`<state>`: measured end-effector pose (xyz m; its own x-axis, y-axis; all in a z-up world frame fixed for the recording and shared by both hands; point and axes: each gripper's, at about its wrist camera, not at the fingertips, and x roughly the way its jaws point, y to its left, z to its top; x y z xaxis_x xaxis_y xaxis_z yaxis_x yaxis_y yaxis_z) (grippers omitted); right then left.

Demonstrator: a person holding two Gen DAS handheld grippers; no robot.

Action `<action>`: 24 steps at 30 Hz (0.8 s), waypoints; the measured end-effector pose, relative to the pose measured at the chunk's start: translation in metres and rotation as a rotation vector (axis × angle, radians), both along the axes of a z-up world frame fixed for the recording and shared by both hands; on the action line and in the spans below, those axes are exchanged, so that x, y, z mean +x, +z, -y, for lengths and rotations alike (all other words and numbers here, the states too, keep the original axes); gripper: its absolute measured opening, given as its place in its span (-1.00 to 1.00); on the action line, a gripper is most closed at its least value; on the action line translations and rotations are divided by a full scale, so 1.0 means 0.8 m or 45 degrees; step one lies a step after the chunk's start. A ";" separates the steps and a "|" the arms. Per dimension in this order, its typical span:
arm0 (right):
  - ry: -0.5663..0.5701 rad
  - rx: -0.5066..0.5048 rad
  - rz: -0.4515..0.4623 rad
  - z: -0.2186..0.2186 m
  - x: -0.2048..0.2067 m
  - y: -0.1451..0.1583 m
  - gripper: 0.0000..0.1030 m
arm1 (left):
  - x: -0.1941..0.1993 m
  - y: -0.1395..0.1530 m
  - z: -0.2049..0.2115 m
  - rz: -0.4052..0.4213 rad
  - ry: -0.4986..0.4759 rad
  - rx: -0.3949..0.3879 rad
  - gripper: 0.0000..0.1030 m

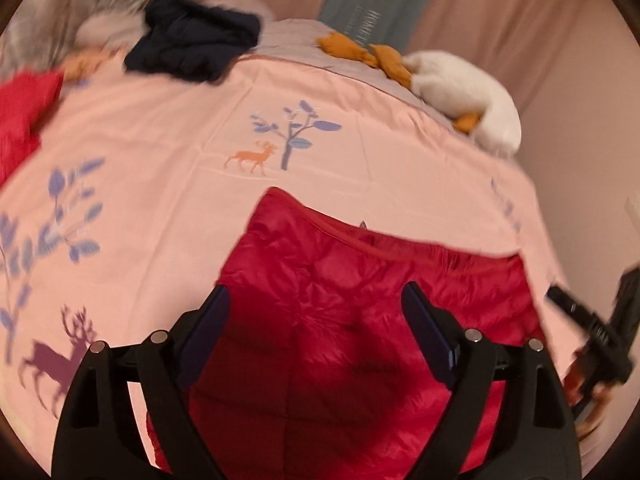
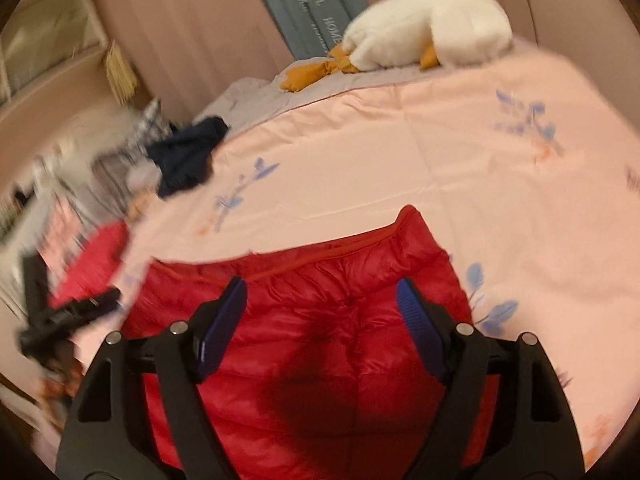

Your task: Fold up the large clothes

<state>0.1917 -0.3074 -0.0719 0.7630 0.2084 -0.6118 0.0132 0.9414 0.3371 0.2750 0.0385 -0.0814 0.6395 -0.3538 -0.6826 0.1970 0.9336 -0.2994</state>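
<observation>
On the pink bedspread (image 1: 168,128) lies a shiny, quilted red puffer jacket (image 1: 360,300); left gripper (image 1: 316,320) and right gripper (image 2: 320,312) gape wide, empty

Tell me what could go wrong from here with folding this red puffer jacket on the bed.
1. Both the left claw and right claw are open above the red puffer jacket; its slick, puffy fabric may slip when pinched.
2. The jacket lies near the edge of the pink bedspread, so a tug could drag it off.
3. The dark blue garment and plush goose share the bed and limit spreading room.
</observation>
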 end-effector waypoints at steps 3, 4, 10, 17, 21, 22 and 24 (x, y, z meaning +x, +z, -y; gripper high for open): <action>0.000 -0.219 -0.007 -0.024 0.003 -0.010 0.51 | -0.005 -0.009 0.025 0.074 -0.014 0.179 0.70; 0.005 -0.263 -0.017 -0.030 0.006 -0.017 0.51 | -0.006 -0.017 0.033 0.083 -0.029 0.230 0.70; 0.001 -0.288 -0.127 -0.030 0.021 -0.067 0.51 | -0.005 -0.060 0.043 0.054 -0.057 0.301 0.70; 0.001 -0.222 -0.146 -0.024 0.023 -0.091 0.53 | -0.003 -0.070 0.046 0.063 -0.054 0.290 0.75; -0.008 -0.215 -0.151 -0.024 0.021 -0.086 0.53 | -0.009 -0.064 0.048 0.063 -0.030 0.310 0.75; -0.015 -0.216 -0.147 -0.025 0.020 -0.084 0.53 | -0.015 -0.058 0.048 0.068 -0.020 0.312 0.75; -0.034 -0.208 -0.120 -0.027 0.008 -0.071 0.53 | -0.030 -0.047 0.047 0.086 -0.026 0.291 0.75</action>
<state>0.1980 -0.2862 -0.1288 0.7049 0.0811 -0.7047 0.0628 0.9824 0.1759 0.2508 0.0006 -0.1190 0.6806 -0.2081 -0.7025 0.2289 0.9712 -0.0660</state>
